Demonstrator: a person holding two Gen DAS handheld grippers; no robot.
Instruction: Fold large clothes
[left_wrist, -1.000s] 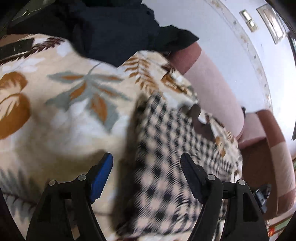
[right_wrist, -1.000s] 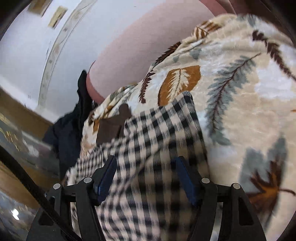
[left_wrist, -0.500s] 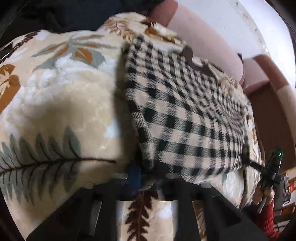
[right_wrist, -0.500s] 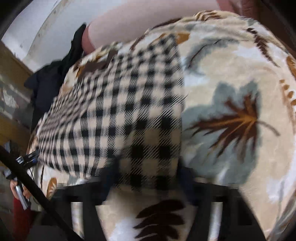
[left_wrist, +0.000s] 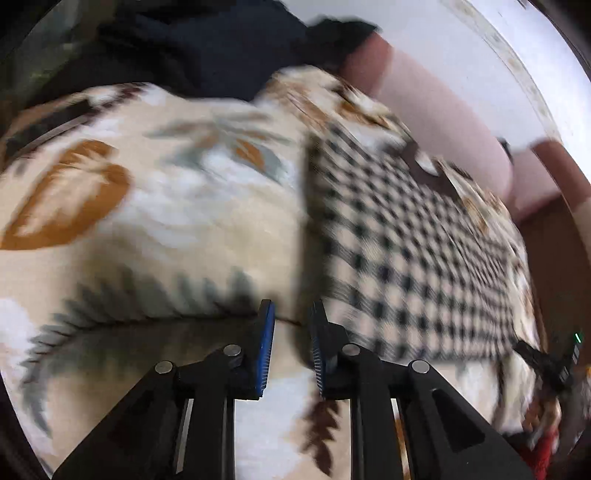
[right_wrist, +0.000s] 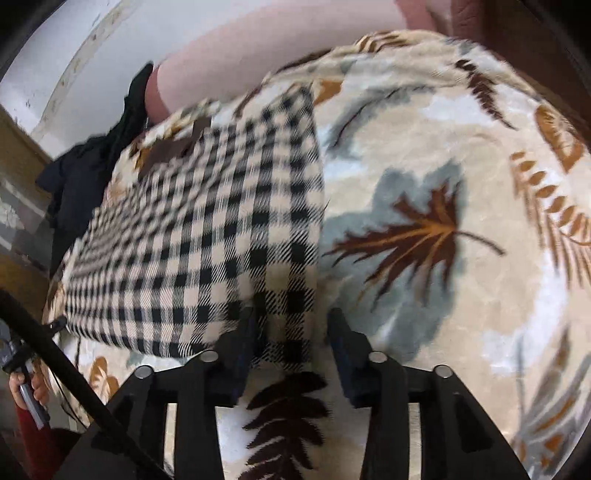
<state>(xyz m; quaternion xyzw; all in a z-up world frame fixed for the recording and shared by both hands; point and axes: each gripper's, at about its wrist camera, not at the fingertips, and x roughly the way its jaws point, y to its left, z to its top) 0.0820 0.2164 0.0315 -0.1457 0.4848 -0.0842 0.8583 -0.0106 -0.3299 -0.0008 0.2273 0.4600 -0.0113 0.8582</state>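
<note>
A black-and-cream checked garment (left_wrist: 406, 258) lies flat, folded into a rectangle, on a leaf-print blanket (left_wrist: 147, 221); it also shows in the right wrist view (right_wrist: 207, 236). My left gripper (left_wrist: 291, 314) hovers at the garment's near left corner, jaws narrowly apart with nothing between them. My right gripper (right_wrist: 291, 317) is open, with the garment's near right corner lying between its fingers, not pinched. The view is blurred by motion.
The blanket (right_wrist: 443, 184) covers a sofa with a pink backrest (left_wrist: 443, 110). A dark navy garment (left_wrist: 221, 48) is piled at the far left end, also seen in the right wrist view (right_wrist: 85, 173). A white wall lies behind.
Both grippers pulled back from the far edge to the garment's near edge. The left jaws went from wide open to nearly closed; the right jaws stay open around the corner.
</note>
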